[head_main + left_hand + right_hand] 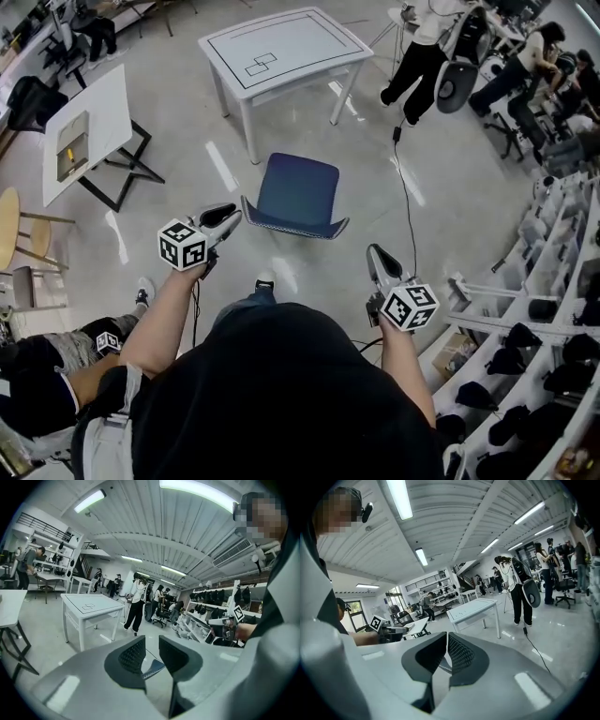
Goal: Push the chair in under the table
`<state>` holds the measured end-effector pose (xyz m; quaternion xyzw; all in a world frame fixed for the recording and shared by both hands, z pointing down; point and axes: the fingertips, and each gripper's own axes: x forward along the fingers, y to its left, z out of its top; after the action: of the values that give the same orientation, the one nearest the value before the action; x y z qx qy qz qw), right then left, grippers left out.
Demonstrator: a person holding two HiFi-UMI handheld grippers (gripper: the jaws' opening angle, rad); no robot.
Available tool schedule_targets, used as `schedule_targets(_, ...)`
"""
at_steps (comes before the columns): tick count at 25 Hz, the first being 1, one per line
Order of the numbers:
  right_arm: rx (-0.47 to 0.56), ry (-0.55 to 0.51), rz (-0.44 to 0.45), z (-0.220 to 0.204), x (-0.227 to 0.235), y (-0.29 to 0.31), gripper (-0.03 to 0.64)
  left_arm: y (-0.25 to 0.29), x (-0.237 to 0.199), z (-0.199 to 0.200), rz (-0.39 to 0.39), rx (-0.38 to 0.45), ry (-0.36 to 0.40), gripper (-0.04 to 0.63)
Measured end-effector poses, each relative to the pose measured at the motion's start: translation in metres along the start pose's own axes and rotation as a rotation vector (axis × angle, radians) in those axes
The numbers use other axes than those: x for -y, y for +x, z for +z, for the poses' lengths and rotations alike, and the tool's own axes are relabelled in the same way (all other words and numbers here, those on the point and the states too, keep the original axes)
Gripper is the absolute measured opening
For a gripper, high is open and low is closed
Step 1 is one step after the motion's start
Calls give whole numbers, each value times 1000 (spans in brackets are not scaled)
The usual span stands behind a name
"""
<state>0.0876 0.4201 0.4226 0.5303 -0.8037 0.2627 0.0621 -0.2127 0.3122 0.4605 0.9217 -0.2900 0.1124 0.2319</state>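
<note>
The blue chair (298,195) stood just ahead of both tongs, with the white table (281,47) beyond it. The left tongs (232,217), slightly spread and empty, were just beside its near edge. The right tongs (374,253), pressed together, were farther off.

Blue padded chair (298,192): legs hidden under the seat in head view. In left gripper view only a sliver of it shows between the fingers (131,654), the rest is blocked. White square desk (281,47): rear leg hidden behind its top, line markings too small to read. Round wooden table (7,225) is cut off by the left edge.
</note>
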Motion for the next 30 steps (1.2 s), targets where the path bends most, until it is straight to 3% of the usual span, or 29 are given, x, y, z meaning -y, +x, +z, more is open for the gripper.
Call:
schedule_targets(13, -33, 11, -40, 28, -6, 84, 55, 38, -81, 32, -89, -53, -2, 206)
schedule_targets(25, -123, 35, -24, 8, 24, 130, 92, 80, -102, 20, -122, -151, -10, 206)
schedule_targets(30, -223, 6, 16, -19, 53, 161, 115, 107, -112, 10, -99, -220, 33, 210)
